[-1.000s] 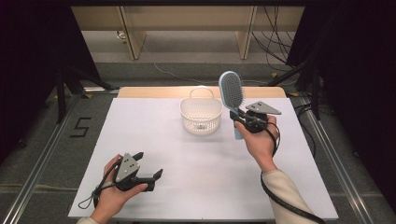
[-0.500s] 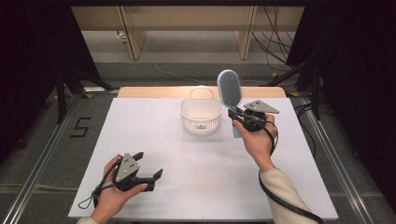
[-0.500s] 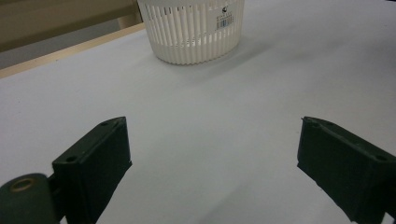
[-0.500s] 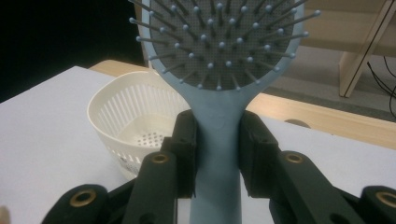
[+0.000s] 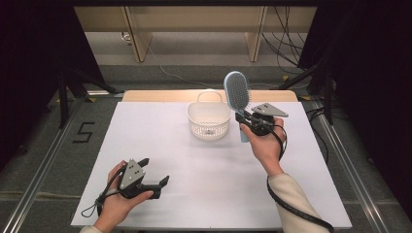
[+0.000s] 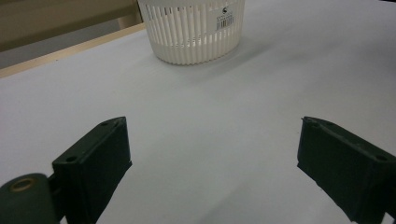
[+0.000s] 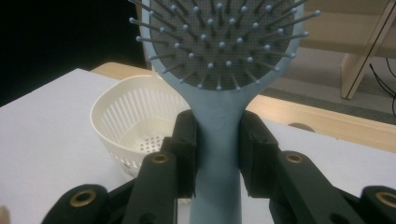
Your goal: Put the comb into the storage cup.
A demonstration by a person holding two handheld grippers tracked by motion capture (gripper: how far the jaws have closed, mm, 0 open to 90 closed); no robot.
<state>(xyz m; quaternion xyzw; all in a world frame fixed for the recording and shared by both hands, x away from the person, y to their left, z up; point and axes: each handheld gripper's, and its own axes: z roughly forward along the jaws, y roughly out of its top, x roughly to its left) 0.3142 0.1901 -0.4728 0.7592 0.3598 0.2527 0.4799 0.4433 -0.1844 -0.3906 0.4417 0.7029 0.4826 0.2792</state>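
since a second ago we've carried the hairbrush (image 5: 237, 93) leftward toward the basket (image 5: 208, 121); our right gripper (image 5: 247, 120) clamps its handle, our left gripper (image 5: 154, 177) rests wide apart.

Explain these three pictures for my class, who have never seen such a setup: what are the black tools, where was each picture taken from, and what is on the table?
A person sits at a white table and holds a two-jaw gripper in each hand. One picture looks down from above; the other two come from cameras that ride on the grippers. The right gripper is shut on the handle of a light blue hairbrush, held upright beside a white slatted basket. The left gripper rests low near the table's front edge, its jaws wide open with nothing between them.
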